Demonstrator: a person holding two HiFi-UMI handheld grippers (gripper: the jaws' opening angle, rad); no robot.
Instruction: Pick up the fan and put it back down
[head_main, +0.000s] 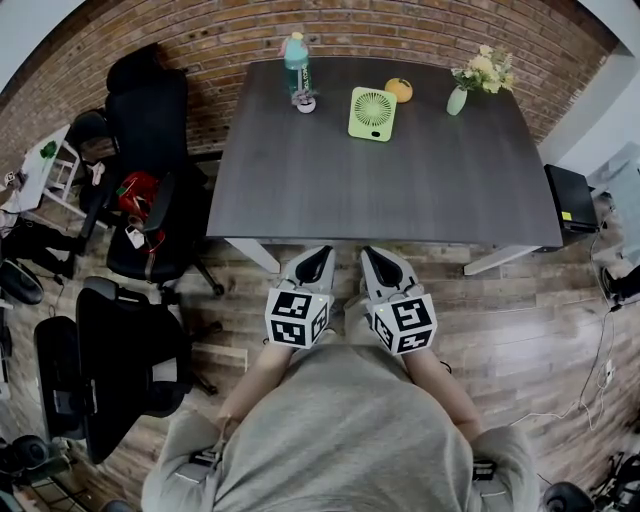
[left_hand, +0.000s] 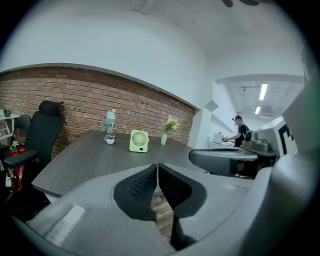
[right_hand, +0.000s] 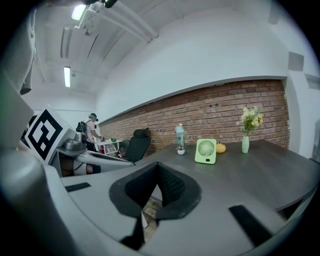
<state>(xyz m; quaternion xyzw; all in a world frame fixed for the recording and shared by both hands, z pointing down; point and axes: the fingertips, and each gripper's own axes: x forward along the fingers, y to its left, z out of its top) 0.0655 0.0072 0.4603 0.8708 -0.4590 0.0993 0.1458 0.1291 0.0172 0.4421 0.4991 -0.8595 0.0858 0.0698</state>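
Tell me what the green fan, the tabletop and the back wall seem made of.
The fan looks like matte light-green plastic: smooth moulded body, slotted round grille. The tabletop seems dark grey wood-grain laminate, going by its faint streaks, though stained wood is possible. The wall is bare red-brown brick with visible mortar lines.

Dark grey table (head_main: 380, 190), white legs, far edge along brick wall. Green fan (head_main: 372, 113) upright near far edge, approx. mid-width. Head view, left of fan: teal bottle (head_main: 296, 62), upright, w/ small white pot (head_main: 306, 104) at its foot. Just behind fan, to its right: round orange thing (head_main: 399, 90). Further right of fan: pale green vase (head_main: 457, 100) w/ flowers.
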